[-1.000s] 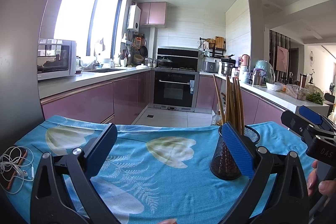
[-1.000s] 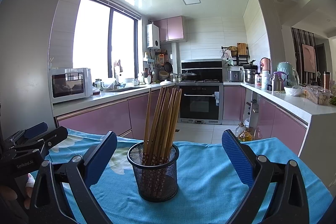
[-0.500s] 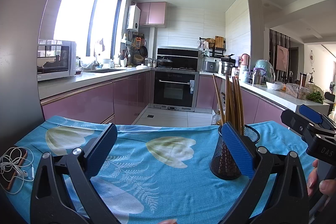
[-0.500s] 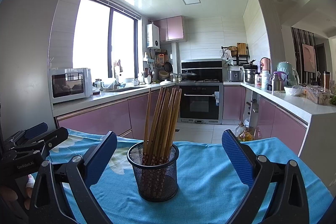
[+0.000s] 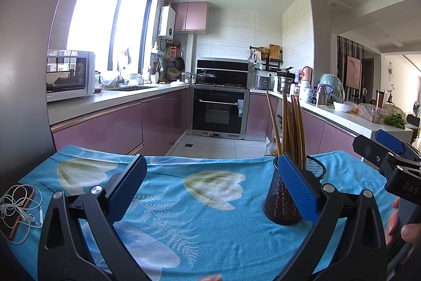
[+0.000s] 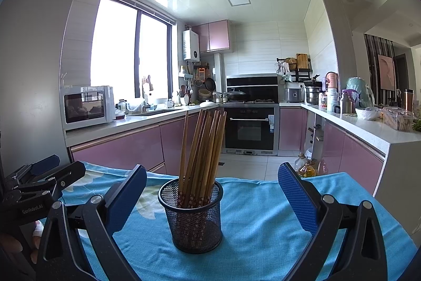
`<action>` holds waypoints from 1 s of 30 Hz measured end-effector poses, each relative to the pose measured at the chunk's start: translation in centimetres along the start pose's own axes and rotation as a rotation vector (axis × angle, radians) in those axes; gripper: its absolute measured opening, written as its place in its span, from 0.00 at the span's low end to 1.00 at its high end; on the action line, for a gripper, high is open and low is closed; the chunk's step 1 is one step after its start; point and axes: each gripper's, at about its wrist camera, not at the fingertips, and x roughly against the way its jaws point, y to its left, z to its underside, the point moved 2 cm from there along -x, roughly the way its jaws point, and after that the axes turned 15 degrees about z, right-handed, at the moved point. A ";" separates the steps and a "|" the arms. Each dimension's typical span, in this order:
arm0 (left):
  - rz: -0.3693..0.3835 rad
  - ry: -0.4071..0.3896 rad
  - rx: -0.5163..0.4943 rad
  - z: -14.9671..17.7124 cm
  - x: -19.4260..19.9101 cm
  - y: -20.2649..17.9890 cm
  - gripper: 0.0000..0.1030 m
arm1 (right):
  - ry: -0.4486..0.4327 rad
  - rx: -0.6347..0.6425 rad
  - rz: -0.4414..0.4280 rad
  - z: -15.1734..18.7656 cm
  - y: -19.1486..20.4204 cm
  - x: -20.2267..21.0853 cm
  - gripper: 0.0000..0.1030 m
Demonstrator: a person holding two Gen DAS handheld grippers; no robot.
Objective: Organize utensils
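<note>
Tipping is the main risk: the mesh holder (image 6: 192,215) is light, tall w/ a bundle of chopsticks (image 6: 202,149) leaning out the top, so any sideways knock from a pad while closing in could roll it over and spill sticks across the blue cloth (image 6: 263,215) covering the worktop. Right gripper (image 6: 211,198) has jaws spread wide, nothing held; holder sits upright between them, slightly toward the left pad, not touching either as far as I can tell. Left gripper (image 5: 211,187) also has jaws wide and empty; holder (image 5: 282,202) sits just past its right pad, partly hidden behind it, so a swing to that side would clip the cup or the stick tops (image 5: 289,128). Sticks lean diff ways, one apart from the rest, so pinching the bundle may grab only some and drag the cup along. Cloth is soft and may slide or bunch under a push. Both grippers flank the same cup, so they could bump each other. Ahead of the left jaws on their left side: phone (image 5: 15,212) w/ tangled white earbuds (image 5: 23,204) at the cloth edge, well apart from the holder but easy to snag. No loose utensils visible on the cloth, so task looks near done or not yet begun; cannot tell which.
</note>
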 end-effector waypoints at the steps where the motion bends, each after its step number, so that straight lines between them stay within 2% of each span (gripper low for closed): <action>1: 0.001 0.000 0.000 0.0 0.0 0.0 0.95 | -0.001 0.001 0.000 0.0 0.0 0.0 0.94; 30: -0.001 0.004 -0.008 0.4 0.0 0.1 0.95 | 0.002 -0.001 -0.004 0.0 0.2 -0.1 0.94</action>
